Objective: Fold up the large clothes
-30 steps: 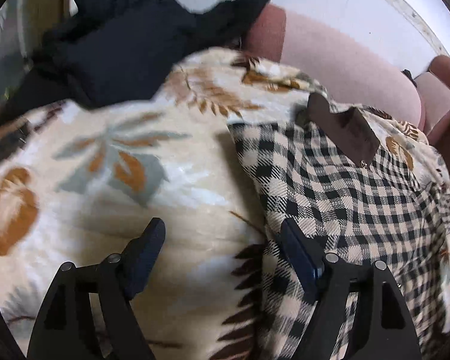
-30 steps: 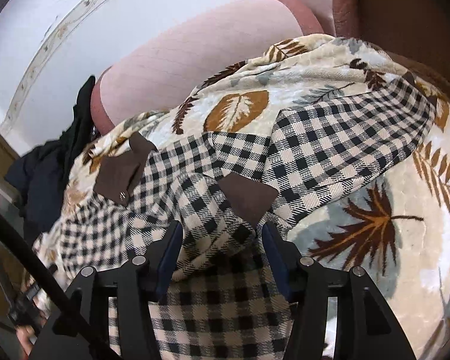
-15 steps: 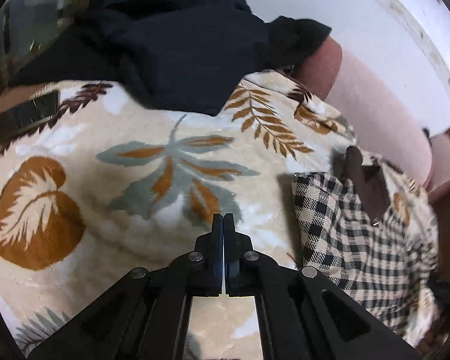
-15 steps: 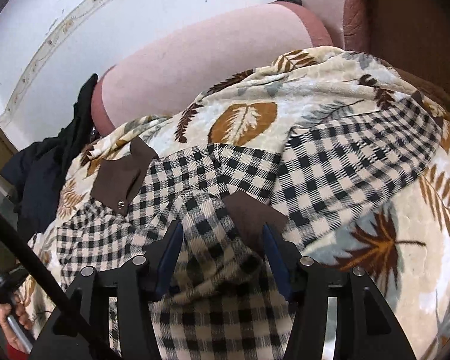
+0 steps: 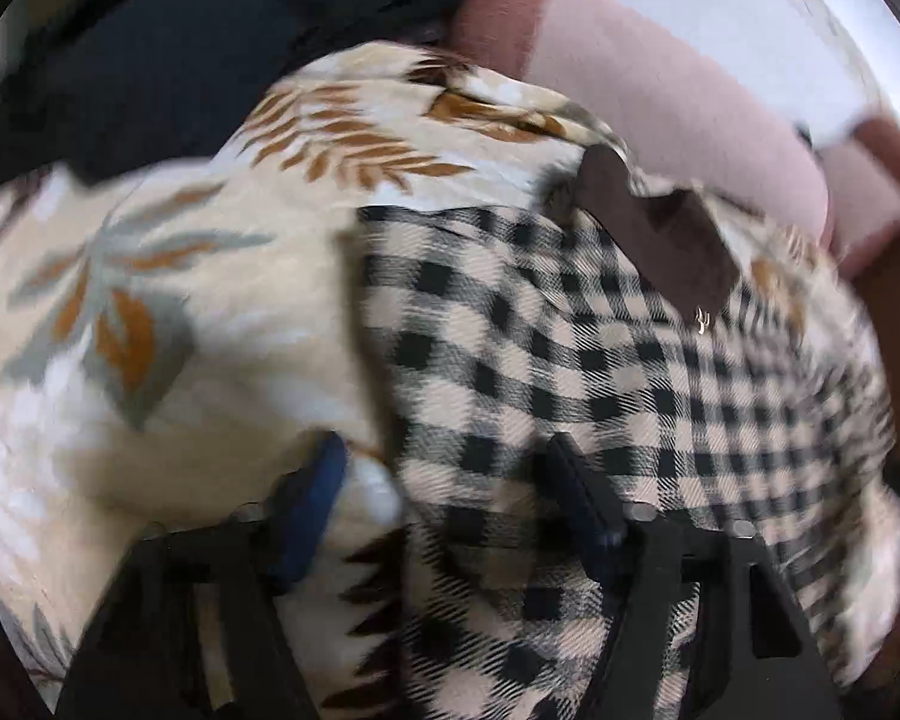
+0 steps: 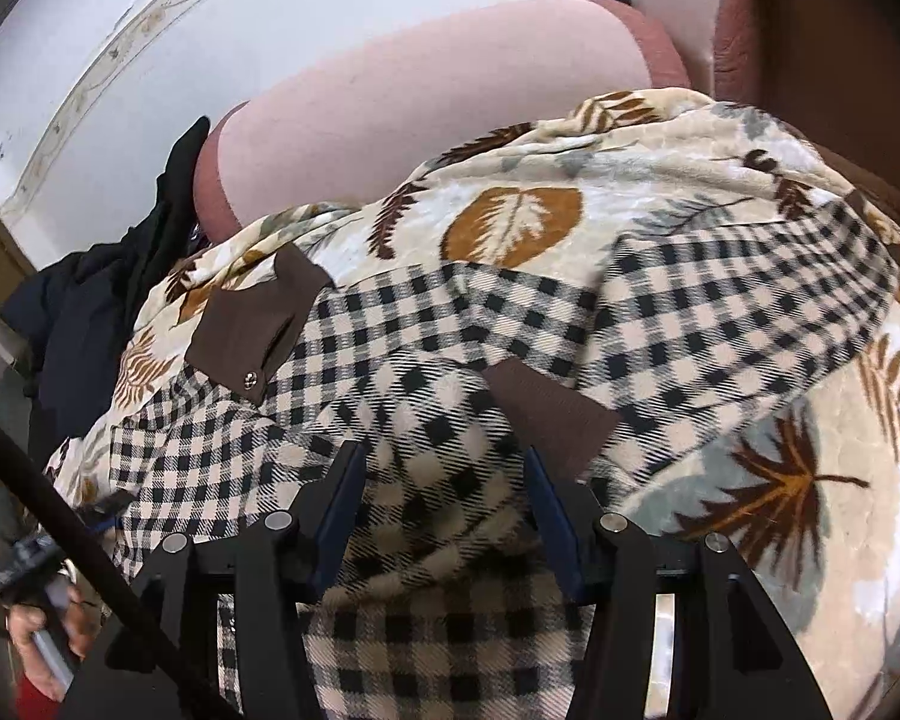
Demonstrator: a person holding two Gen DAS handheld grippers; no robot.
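Checked shirt (image 6: 426, 360) lies spread on the leaf-print blanket (image 6: 780, 570) over the sofa seat, nearer the front edge. Right gripper (image 6: 444, 504) sits on the shirt, jaws apart, bunched cloth between them with a brown cuff (image 6: 546, 414) at the right jaw; a firm pinch cannot be told. Left gripper (image 5: 450, 510), blurred, jaws just opening, straddles the shirt's left edge (image 5: 384, 360), not gripping. Collar (image 6: 252, 318) lies farther, toward the sofa back (image 6: 450, 96).
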